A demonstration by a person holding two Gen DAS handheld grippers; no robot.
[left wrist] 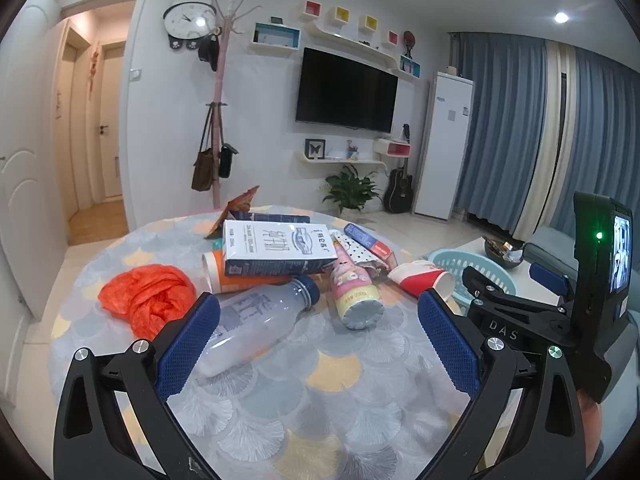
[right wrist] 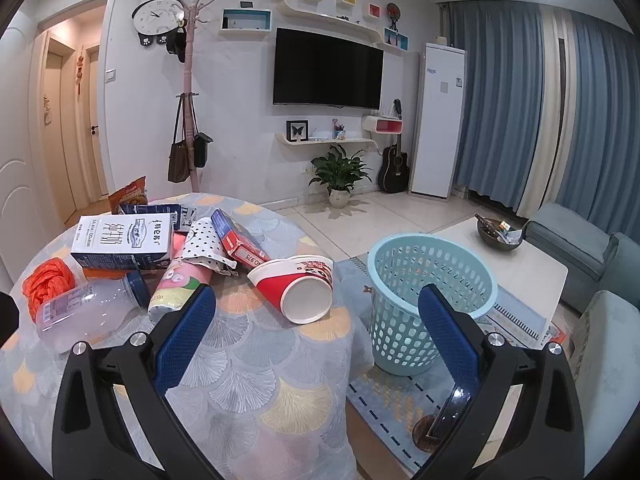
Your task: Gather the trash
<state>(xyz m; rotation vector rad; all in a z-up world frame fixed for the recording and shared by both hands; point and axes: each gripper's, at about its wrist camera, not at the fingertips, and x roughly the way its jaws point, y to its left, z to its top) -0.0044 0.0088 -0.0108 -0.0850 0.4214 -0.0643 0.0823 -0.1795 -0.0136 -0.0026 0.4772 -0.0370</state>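
Trash lies on a round table (left wrist: 280, 412): a clear plastic bottle (left wrist: 256, 320) with a blue cap, a pink can (left wrist: 354, 292), a white milk carton (left wrist: 276, 252), an orange plastic bag (left wrist: 144, 296) and a red paper cup (left wrist: 424, 278). My left gripper (left wrist: 318, 344) is open and empty, its fingers either side of the bottle's near end and the can. My right gripper (right wrist: 318, 340) is open and empty above the table edge, the red paper cup (right wrist: 300, 288) just ahead. A light blue basket (right wrist: 428, 300) stands on the floor to the right.
A chip bag (right wrist: 130, 196), a polka-dot wrapper (right wrist: 204, 244) and a red-blue box (right wrist: 240, 244) lie behind. A low white table (right wrist: 520, 264) with a bowl and grey sofas (right wrist: 600, 260) stand right. The right gripper's body (left wrist: 560, 300) shows in the left wrist view.
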